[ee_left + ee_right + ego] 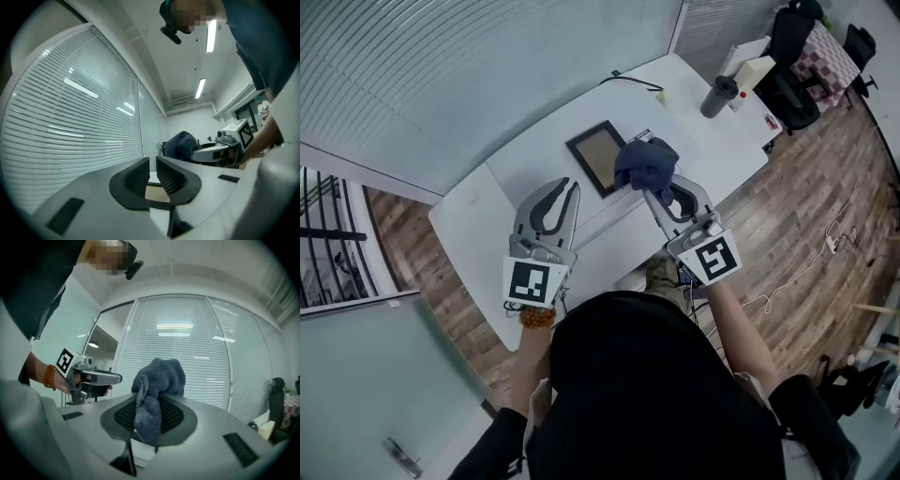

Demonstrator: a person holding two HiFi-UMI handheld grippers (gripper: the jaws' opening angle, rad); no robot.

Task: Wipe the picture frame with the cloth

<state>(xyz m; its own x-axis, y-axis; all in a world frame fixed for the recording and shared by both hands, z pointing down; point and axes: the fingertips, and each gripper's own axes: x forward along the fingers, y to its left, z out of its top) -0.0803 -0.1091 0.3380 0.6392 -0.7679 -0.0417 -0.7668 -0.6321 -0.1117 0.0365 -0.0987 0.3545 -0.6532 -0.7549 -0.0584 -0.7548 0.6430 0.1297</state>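
Note:
A dark-framed picture frame (600, 157) lies flat on the white table (534, 159), just beyond both grippers. My right gripper (647, 186) is shut on a bunched dark blue cloth (645, 163), which bulges out over its tips and hangs near the frame's right edge. In the right gripper view the cloth (157, 380) fills the gap between the pads (174, 414). My left gripper (572, 186) is held up left of the frame, its jaws all but together with nothing between them. Through their thin slit in the left gripper view I see the frame (157, 193). Both grippers point level.
A dark tumbler (718, 96) and a small red-and-white item (771, 120) stand at the table's far right, with a black cable (633, 82) along the back edge. Black chairs (792, 56) stand beyond the table. Window blinds (70, 122) run along the wall. Wooden floor (806, 216) lies on the right.

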